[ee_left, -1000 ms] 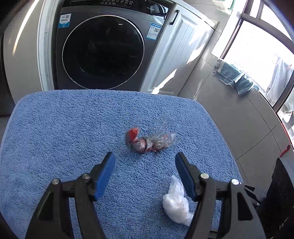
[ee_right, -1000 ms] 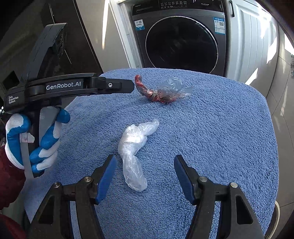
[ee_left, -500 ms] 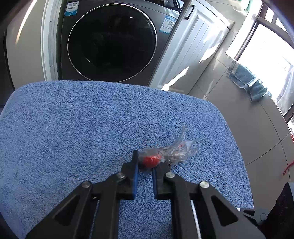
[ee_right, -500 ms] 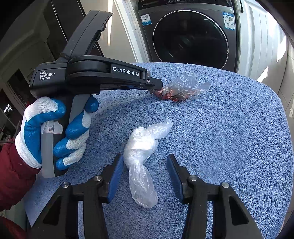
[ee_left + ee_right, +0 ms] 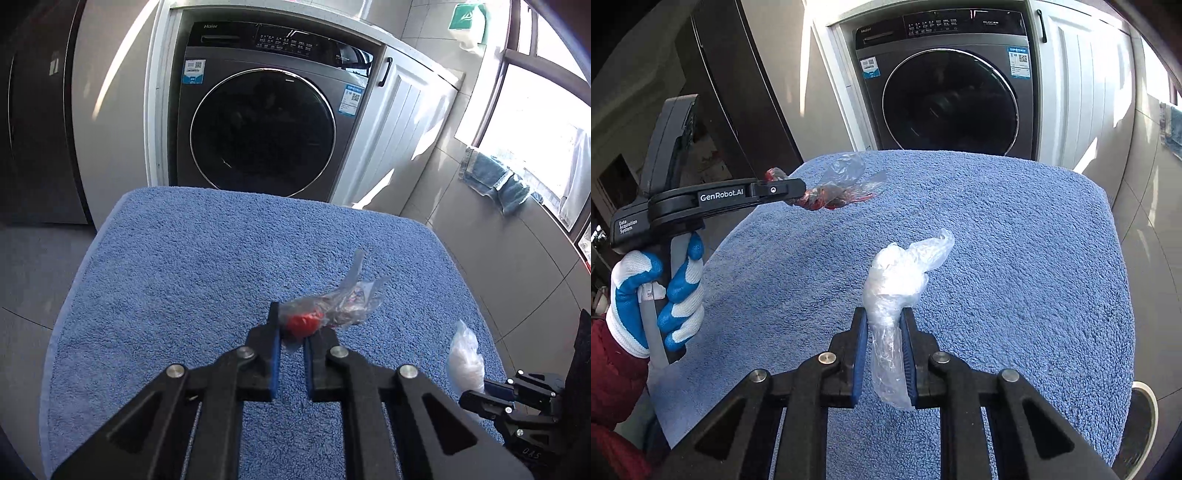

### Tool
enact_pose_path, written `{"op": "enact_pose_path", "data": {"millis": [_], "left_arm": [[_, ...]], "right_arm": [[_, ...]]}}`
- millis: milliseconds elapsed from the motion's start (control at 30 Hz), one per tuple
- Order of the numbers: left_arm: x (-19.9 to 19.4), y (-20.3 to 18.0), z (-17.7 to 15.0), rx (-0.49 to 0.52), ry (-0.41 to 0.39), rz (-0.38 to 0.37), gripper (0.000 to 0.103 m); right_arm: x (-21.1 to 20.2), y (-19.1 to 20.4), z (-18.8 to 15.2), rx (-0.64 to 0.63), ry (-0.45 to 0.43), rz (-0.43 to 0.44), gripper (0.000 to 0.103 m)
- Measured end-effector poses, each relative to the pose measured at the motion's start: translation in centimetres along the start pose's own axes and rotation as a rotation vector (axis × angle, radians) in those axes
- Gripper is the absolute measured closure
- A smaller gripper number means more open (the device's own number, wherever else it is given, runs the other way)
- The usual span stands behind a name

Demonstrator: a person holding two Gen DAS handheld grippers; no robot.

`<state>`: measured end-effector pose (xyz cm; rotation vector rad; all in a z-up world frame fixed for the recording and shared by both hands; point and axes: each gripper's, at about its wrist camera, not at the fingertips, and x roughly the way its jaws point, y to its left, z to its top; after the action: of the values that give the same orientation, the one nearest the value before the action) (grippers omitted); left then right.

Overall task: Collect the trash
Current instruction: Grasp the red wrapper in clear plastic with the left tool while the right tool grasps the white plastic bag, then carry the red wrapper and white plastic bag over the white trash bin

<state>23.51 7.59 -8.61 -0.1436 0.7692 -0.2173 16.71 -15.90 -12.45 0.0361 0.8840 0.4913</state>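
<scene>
Left wrist | blue towel (image 5: 177, 288) | washing machine (image 5: 258, 129) behind | tiled floor (image 5: 517, 266)

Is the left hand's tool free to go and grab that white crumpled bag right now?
Probably not. The left gripper is shut on the red-and-clear wrapper, so its fingers are occupied, and the white plastic bag is already clamped in the right gripper.

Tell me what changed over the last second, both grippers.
Both closed on trash. The left gripper went forward, shut on the red-and-clear wrapper and lifted it off the blue towel. The right gripper shut on the white plastic bag and raised it. The towel and the washing machine are unchanged.
</scene>
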Motion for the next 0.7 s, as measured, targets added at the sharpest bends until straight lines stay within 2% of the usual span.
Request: {"op": "enact_pose_path", "data": {"millis": [233, 400, 700], "left_arm": [[-6.9, -1.0, -2.3, 0.040, -0.121, 0.147, 0.094], [-10.2, -2.5, -3.1, 0.076, -0.193, 0.225, 0.094], [-12.1, -6.9, -3.5, 0.165, -0.232, 0.248, 0.094]], "right_arm": [[-4.9, -0.6, -1.9, 0.042, -0.076, -0.058, 0.086], [-6.5, -1.0, -2.9, 0.065, -0.109, -0.071, 0.086], [-9.0, -2.7, -3.4, 0.096, -0.161, -0.098, 0.086]]}}
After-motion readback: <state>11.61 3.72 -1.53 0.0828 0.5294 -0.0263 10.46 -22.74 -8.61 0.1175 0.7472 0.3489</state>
